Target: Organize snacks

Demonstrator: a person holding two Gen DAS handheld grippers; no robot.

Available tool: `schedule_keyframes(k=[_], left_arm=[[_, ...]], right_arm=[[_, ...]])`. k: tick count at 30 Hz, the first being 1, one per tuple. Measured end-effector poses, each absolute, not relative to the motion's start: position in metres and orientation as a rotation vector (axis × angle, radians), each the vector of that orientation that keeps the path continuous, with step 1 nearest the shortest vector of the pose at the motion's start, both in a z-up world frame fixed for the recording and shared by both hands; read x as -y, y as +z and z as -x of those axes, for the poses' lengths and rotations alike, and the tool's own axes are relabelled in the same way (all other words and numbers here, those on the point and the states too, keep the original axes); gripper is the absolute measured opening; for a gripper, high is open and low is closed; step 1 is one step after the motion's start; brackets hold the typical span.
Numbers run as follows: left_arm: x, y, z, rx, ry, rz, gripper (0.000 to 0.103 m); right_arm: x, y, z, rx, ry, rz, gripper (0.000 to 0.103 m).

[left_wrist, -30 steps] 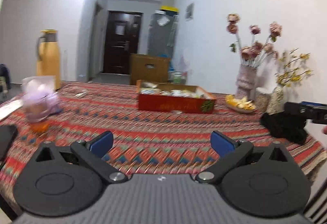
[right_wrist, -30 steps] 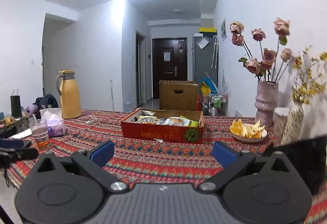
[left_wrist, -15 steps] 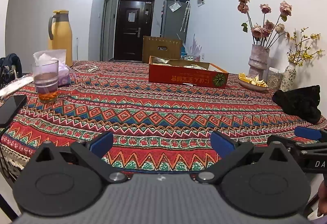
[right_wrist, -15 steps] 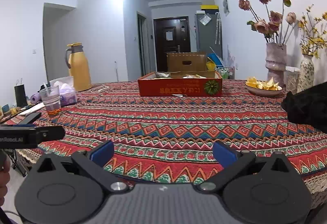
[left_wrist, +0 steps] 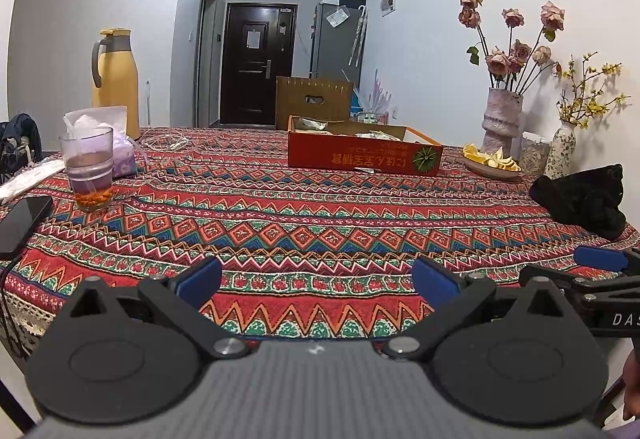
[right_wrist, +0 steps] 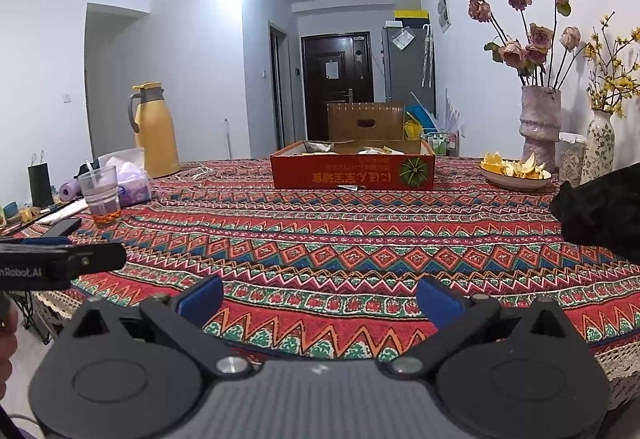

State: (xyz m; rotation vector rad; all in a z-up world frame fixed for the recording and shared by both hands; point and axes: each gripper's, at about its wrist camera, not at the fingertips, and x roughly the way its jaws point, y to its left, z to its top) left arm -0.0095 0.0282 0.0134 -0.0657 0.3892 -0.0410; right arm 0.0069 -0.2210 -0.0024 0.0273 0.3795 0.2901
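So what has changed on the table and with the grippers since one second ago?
Both grippers pulled back from the red box to the near table edge. The left gripper and right gripper stay open and empty. Box, glass and the rest did not move.

Both hand-held grippers have drawn back toward the table's (left_wrist: 320, 231) near edge.

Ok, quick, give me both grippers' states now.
Left gripper: open, holding nothing.
Right gripper: open, holding nothing.
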Motion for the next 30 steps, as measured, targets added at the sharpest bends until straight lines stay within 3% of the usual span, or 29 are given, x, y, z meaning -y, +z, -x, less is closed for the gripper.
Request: schedule_keyframes(k=[30], left_arm=[[-0.0288, 0.0169, 0.0119, -0.384, -0.043, 0.060, 0.103]], right_arm=[[0.2229, -0.0045, -0.0084, -0.396, 0.279, -0.030, 0.103]])
